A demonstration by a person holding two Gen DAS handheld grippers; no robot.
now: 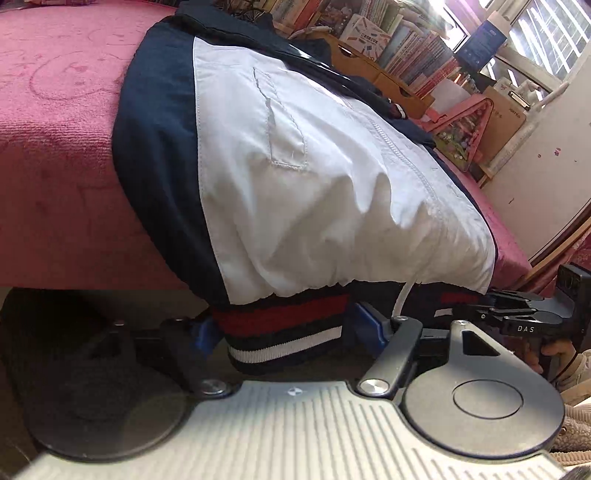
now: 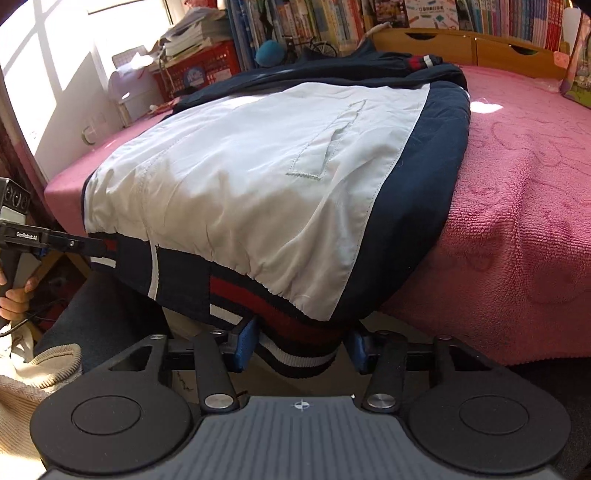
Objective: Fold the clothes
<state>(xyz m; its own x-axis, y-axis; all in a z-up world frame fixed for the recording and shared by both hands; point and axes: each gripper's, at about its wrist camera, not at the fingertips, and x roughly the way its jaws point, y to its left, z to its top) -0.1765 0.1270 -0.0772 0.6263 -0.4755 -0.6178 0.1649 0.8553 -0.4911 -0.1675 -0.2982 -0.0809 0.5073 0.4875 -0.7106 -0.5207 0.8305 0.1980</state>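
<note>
A navy and white jacket [image 1: 295,184] [image 2: 240,166] lies flat on a pink bed cover [image 1: 55,147] [image 2: 517,221]. Its red, white and navy striped hem [image 1: 284,332] [image 2: 299,339] hangs over the near edge. My left gripper [image 1: 286,328] has its blue pads against both sides of a bunched piece of hem. In the right wrist view, the left gripper [image 2: 92,245] sits at the hem's left corner. My right gripper [image 2: 301,347] pinches the hem near the other corner, the fabric bulging between its pads. The left wrist view shows the right gripper [image 1: 476,308] on the hem too.
Bookshelves [image 1: 406,44] [image 2: 332,22] and a wooden headboard with drawers [image 2: 480,48] stand behind the bed. A red crate with papers [image 2: 207,70] sits by the window. A person's hand [image 2: 14,299] [image 1: 554,350] holds each gripper's handle.
</note>
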